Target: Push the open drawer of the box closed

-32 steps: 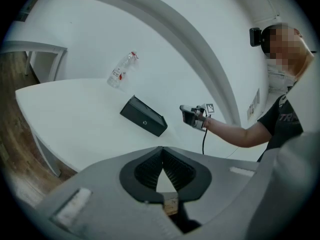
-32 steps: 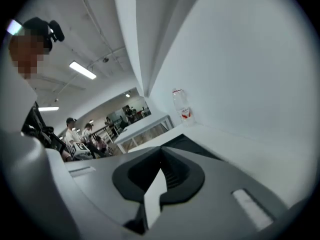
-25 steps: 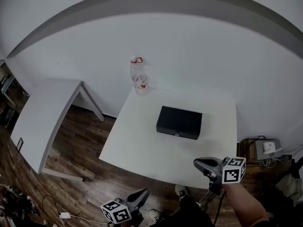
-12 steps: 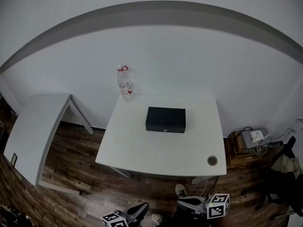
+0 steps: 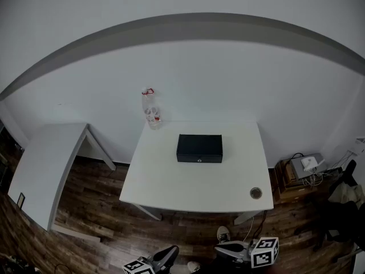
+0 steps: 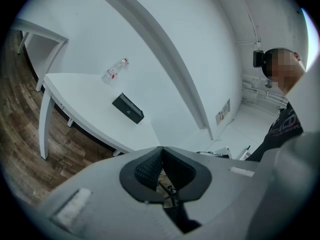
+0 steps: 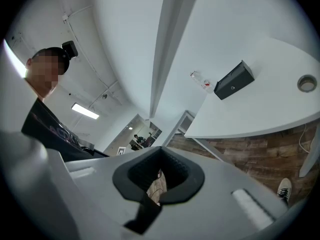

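The black box [image 5: 199, 148] sits on the far middle of the white table [image 5: 188, 187], its front with a small knob facing me. From here the front looks flush, with no drawer gap showing. Both grippers hang low at the bottom edge of the head view, well short of the table. The left gripper [image 5: 173, 249] and right gripper [image 5: 220, 246] are shut with nothing in them. In the left gripper view, the box [image 6: 128, 108] is far off beyond the shut left gripper [image 6: 161, 156]. In the right gripper view, the box [image 7: 234, 79] lies far beyond the shut right gripper [image 7: 160, 155].
A clear plastic bottle [image 5: 150, 110] with a red cap stands at the table's far left corner. A round cable hole [image 5: 255, 193] is at the front right. A second white table [image 5: 43, 167] stands to the left. A small stand with a white device [image 5: 303, 167] is on the right, on wood floor.
The view has pulled back from the table, and the box now looks smaller and square-on. The right gripper dropped from the table's front edge to the bottom of the frame. Both stayed shut.
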